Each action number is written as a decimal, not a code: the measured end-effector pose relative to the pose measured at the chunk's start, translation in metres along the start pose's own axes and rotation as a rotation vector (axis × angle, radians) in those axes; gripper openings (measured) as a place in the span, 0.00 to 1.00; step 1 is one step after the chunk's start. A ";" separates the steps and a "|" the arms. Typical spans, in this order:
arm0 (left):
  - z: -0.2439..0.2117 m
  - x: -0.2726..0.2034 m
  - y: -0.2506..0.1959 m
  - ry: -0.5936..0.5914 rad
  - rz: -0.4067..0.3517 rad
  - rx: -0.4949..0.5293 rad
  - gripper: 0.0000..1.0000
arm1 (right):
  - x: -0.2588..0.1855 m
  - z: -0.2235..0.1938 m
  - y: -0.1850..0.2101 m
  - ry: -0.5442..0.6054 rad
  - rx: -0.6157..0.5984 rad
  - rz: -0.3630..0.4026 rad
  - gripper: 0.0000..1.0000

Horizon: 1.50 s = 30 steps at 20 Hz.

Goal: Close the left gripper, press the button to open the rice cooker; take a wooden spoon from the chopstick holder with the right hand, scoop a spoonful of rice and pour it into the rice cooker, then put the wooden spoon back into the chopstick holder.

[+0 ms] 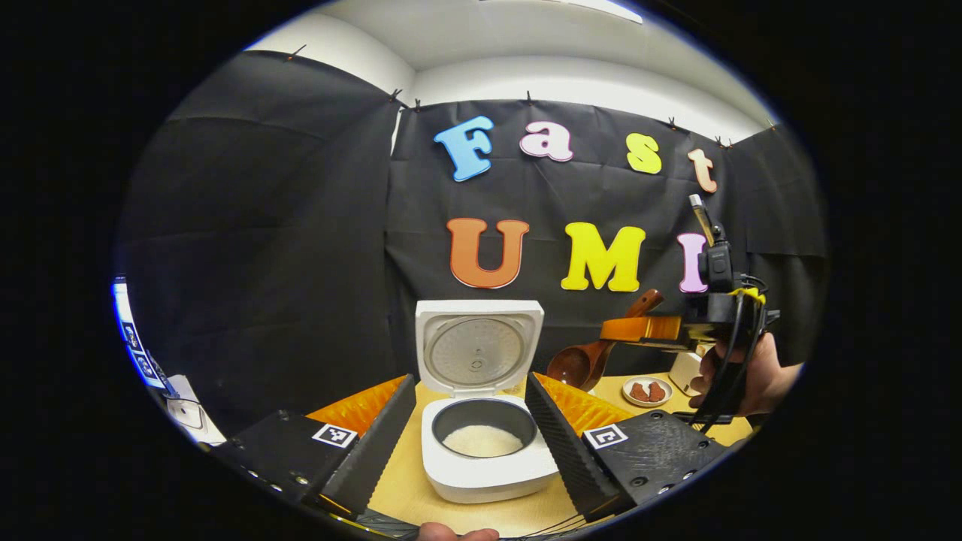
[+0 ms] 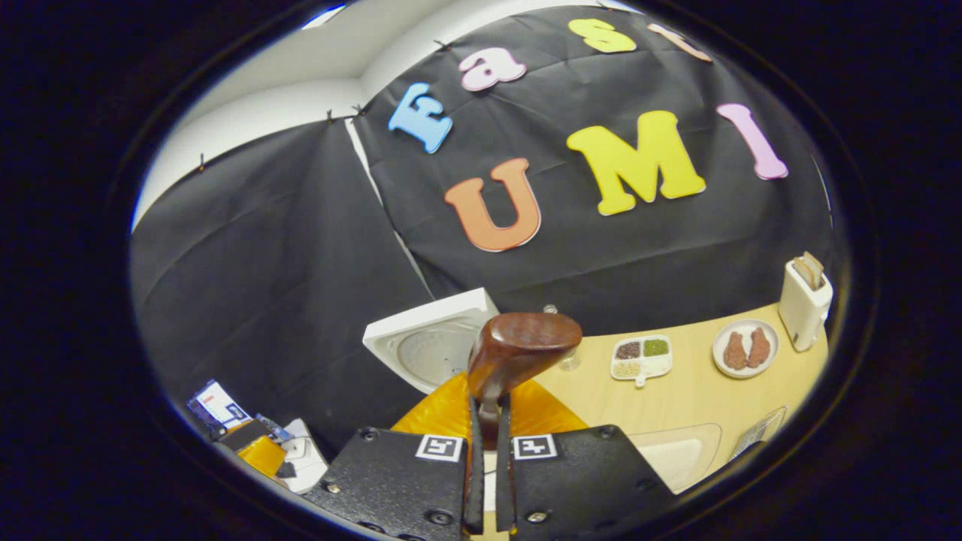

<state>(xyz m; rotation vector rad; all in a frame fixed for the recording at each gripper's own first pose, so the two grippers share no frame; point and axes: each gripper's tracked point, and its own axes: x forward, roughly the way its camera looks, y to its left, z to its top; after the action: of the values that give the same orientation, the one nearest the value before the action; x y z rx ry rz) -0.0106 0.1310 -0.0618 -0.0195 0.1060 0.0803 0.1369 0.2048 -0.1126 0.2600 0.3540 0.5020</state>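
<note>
The white rice cooker (image 1: 481, 458) stands open on the table, lid (image 1: 477, 349) upright, with white rice in its dark pot (image 1: 483, 439). My left gripper (image 1: 470, 443) is open, its fingers wide apart on either side of the cooker and touching nothing. To the cooker's right, my right gripper (image 1: 654, 329) is held by a hand (image 1: 751, 379) above the table. It is shut on the handle of the wooden spoon (image 1: 582, 364), whose bowl hangs low beside the lid. In the right gripper view, the right gripper (image 2: 488, 409) clamps the spoon (image 2: 522, 346) before the lid (image 2: 432, 342).
A divided dish of grains (image 2: 641, 355), a plate of brown food (image 2: 744, 349) and a white toaster (image 2: 804, 300) stand along the back of the wooden table (image 2: 691, 398). A shallow container of white rice (image 2: 673, 454) lies near the front right. Black cloth walls close the booth.
</note>
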 end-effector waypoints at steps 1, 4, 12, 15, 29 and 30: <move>0.003 0.000 -0.009 -0.002 -0.009 -0.001 0.94 | -0.015 0.009 -0.015 -0.015 0.022 -0.015 0.11; 0.007 0.001 -0.036 0.003 -0.039 -0.013 0.94 | -0.058 0.027 -0.066 -0.059 0.086 -0.086 0.11; 0.010 0.021 -0.079 0.030 -0.061 -0.011 0.94 | -0.165 0.019 -0.238 -0.098 0.138 -0.380 0.11; 0.013 0.025 -0.084 0.034 -0.043 0.002 0.94 | -0.183 -0.012 -0.292 -0.056 0.150 -0.471 0.11; 0.002 0.019 -0.089 0.120 0.044 0.011 0.94 | -0.152 -0.116 -0.404 0.124 0.095 -0.547 0.11; 0.003 0.018 -0.088 0.124 0.048 0.011 0.94 | -0.149 -0.121 -0.406 0.126 0.081 -0.546 0.11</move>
<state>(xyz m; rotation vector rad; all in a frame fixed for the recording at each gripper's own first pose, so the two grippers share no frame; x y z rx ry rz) 0.0150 0.0449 -0.0594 -0.0110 0.2312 0.1270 0.1389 -0.1956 -0.3156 0.1992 0.5469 -0.0350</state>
